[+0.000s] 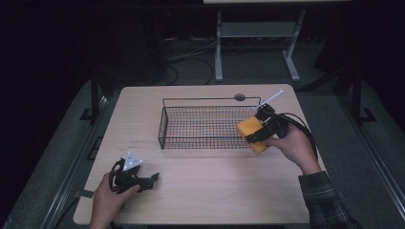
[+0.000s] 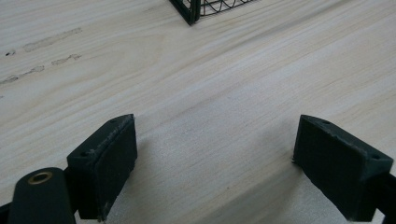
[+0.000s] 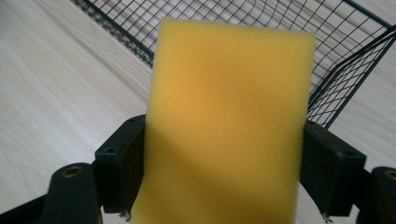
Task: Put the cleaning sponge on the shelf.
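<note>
A yellow sponge (image 1: 252,133) is clamped in my right gripper (image 1: 260,133), held in the air just off the right end of the black wire basket (image 1: 165,125). In the right gripper view the sponge (image 3: 224,121) stands upright between the two black jaws, with the basket (image 3: 345,70) behind it. My left gripper (image 1: 152,180) rests low over the table near the front left, jaws spread apart. In the left gripper view its gripper (image 2: 215,163) has only bare wood between the pads, and a corner of the basket (image 2: 191,11) peeks in at the top.
The light wooden table (image 1: 210,191) carries the basket at its middle, a round cable hole (image 1: 239,97) at the back edge, and a white stick (image 1: 270,98) near the back right. A desk frame and cables stand on the dark floor behind.
</note>
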Tool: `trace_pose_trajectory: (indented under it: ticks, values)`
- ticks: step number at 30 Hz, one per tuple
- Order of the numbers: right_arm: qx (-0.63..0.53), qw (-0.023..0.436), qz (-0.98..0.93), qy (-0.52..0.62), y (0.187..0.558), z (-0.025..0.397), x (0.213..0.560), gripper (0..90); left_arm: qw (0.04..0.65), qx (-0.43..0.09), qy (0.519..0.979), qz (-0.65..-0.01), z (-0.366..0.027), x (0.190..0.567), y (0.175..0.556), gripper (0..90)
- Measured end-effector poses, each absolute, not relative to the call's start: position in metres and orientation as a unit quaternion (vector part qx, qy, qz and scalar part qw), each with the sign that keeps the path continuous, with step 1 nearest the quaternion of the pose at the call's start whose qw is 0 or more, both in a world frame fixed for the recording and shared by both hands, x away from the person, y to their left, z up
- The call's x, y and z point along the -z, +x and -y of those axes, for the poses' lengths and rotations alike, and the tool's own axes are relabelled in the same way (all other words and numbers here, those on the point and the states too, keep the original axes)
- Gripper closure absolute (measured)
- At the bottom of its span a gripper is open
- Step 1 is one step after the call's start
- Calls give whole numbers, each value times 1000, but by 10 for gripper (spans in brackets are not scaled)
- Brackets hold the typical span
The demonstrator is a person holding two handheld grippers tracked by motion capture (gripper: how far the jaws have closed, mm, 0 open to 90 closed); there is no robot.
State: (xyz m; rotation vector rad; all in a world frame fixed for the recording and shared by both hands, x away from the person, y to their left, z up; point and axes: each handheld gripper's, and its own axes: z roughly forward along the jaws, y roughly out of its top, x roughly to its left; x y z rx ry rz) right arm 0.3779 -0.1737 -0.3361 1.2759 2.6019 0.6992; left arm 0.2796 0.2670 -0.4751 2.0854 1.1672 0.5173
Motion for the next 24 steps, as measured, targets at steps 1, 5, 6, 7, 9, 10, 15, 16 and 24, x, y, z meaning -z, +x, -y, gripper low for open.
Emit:
trace_pose_trajectory:
  ticks: [1,5,6,7,9,10,15,16,24]
  values:
    - [-234,80,-870,427,378,174,336,237,341,-199,802,-449,-267,475,280,126]
    - [-232,84,-867,434,385,173,334,237,341,-199,802,-449,-267,475,280,127]
    - [-232,87,-866,434,388,173,333,237,341,-199,802,-448,-267,475,280,126]
    - [-233,87,-865,437,390,173,332,237,341,-199,802,-449,-267,475,280,126]
    - [-233,88,-861,443,395,173,332,237,341,-199,802,-449,-267,475,280,126]
    - [-233,91,-859,446,399,172,332,237,341,-198,802,-449,-267,475,280,126]
    - [-237,92,-853,456,409,171,332,237,341,-198,802,-449,-267,475,280,126]
    - [-236,91,-851,460,415,170,333,237,341,-198,801,-449,-267,475,280,126]
    - [-229,92,-847,471,435,164,337,236,341,-198,801,-449,-267,475,279,126]
